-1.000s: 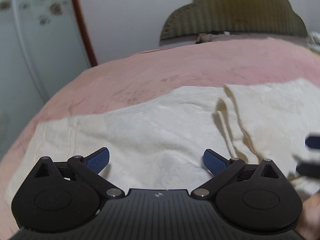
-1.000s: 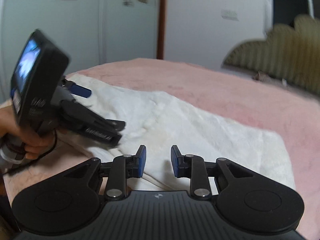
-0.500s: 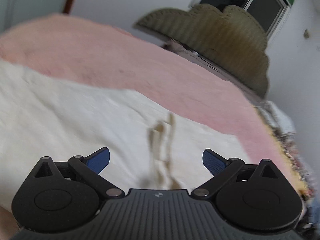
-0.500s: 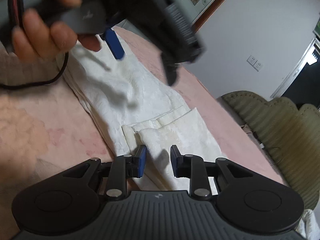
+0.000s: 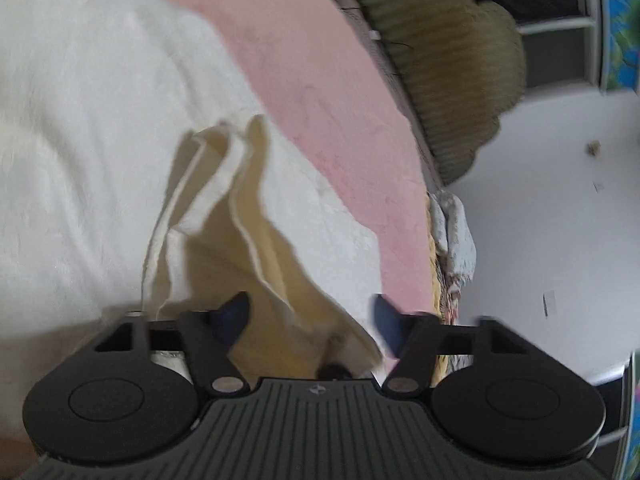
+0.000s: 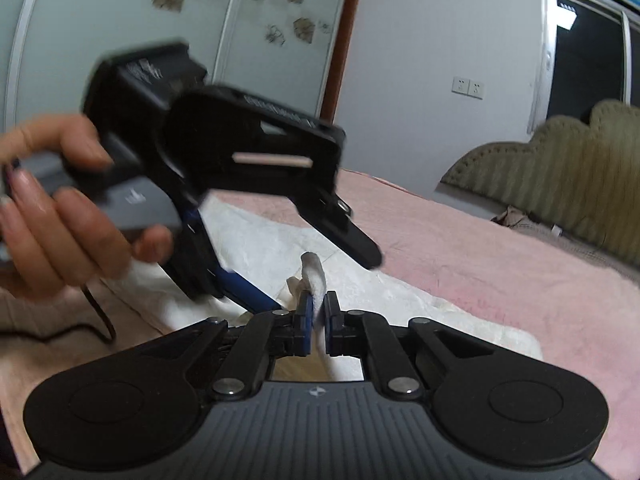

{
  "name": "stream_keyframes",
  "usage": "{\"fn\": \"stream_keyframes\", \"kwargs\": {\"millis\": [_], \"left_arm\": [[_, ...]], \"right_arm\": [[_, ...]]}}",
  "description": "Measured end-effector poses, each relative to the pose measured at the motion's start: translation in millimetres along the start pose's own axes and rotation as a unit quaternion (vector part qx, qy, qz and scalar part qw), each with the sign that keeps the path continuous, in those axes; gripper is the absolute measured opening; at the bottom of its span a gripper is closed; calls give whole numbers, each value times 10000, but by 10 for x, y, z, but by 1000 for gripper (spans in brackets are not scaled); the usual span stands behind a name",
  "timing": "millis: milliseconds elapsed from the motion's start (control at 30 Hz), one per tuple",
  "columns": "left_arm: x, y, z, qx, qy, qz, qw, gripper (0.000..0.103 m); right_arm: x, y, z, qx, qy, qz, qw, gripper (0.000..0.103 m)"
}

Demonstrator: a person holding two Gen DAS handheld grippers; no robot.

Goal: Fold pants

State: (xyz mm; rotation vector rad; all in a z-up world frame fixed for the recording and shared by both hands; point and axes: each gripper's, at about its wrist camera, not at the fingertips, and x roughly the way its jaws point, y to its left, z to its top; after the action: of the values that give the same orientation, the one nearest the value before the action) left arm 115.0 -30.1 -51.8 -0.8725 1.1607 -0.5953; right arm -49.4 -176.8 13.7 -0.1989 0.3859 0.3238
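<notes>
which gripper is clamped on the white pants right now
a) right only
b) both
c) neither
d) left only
a: in the right wrist view the right gripper has its blue pads pinched on an edge of the white pants, while in the left wrist view the left gripper stands wide open with the fabric lying loose between its fingers.

The pants (image 5: 92,128) are cream cloth with a faint woven pattern, matt and slightly nubby. The bedspread (image 5: 320,120) under them is pink, soft and fuzzy. The headboard (image 6: 560,176) looks like ribbed olive fabric. The right gripper (image 6: 316,320) is matt black plastic with shiny metal pivot pins and blue pads (image 6: 306,312).
</notes>
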Motion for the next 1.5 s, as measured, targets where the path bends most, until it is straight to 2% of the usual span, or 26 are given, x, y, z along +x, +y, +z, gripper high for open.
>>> {"fn": "stream_keyframes", "kwargs": {"millis": [33, 67, 100, 133, 200, 233, 300, 400, 467, 533, 667, 800, 1067, 1200, 1267, 1333, 1400, 1467, 1500], "left_arm": [[59, 57, 27, -153, 4, -67, 9999, 29], [92, 102, 48, -256, 3, -45, 9997, 18], [105, 134, 53, -304, -46, 12, 9995, 17], [97, 149, 50, -239, -148, 75, 9996, 10], [56, 111, 26, 76, -335, 182, 9992, 6], [26, 62, 3, 306, -445, 304, 9981, 4], [-51, -74, -74, 819, -667, 533, 9930, 4], [-166, -227, -211, 1314, -849, 697, 9852, 4], [-234, -266, -295, 1561, -912, 846, 9799, 2], [-259, -254, -362, 1675, -990, 1030, 9755, 2], [-298, -141, -386, 1636, -1084, 1207, 9731, 2], [-296, -116, -395, 1684, -1098, 1243, 9717, 2], [-294, -205, -572, 2311, -1218, 1705, 9501, 2], [-270, -184, -552, 2227, -1149, 1785, 9515, 5], [-330, -242, -557, 2321, -1223, 1869, 9467, 20], [-408, -323, -541, 2491, -1433, 1999, 9367, 21], [-419, -418, -517, 2771, -1489, 2120, 9253, 26], [-353, -533, -485, 3030, -1311, 2113, 9200, 46], [-304, -583, -474, 3157, -1272, 2082, 9170, 50]], "right_arm": [[-10, -5, -7, -2, 22, 18, 10000, 6], [-14, -25, -15, 36, 92, 134, 9999, 6], [-37, -63, -24, 153, 59, 288, 9995, 6], [-93, -113, -35, 336, -81, 370, 9987, 6], [-159, -315, -44, 1014, -279, 459, 9934, 6], [-169, -455, -63, 1493, -359, 497, 9869, 6], [-95, -651, -119, 2081, -210, 259, 9775, 6], [171, -565, -170, 1595, 573, -284, 9851, 6], [282, -422, -204, 1354, 776, -188, 9876, 6], [280, -274, -204, 1244, 723, 51, 9896, 6], [353, -48, -195, 852, 819, 174, 9928, 6], [425, -64, -231, 1042, 862, 255, 9905, 6], [446, -44, -193, 864, 937, 232, 9916, 6], [479, -74, -205, 906, 963, 287, 9908, 6], [449, -163, -181, 1029, 962, 435, 9891, 7], [371, -341, -139, 1239, 888, 522, 9869, 7], [322, -561, -83, 1338, 782, 189, 9877, 7], [327, -789, -26, 1470, 799, -162, 9858, 7], [355, -921, 4, 1579, 814, -287, 9837, 7]]}}
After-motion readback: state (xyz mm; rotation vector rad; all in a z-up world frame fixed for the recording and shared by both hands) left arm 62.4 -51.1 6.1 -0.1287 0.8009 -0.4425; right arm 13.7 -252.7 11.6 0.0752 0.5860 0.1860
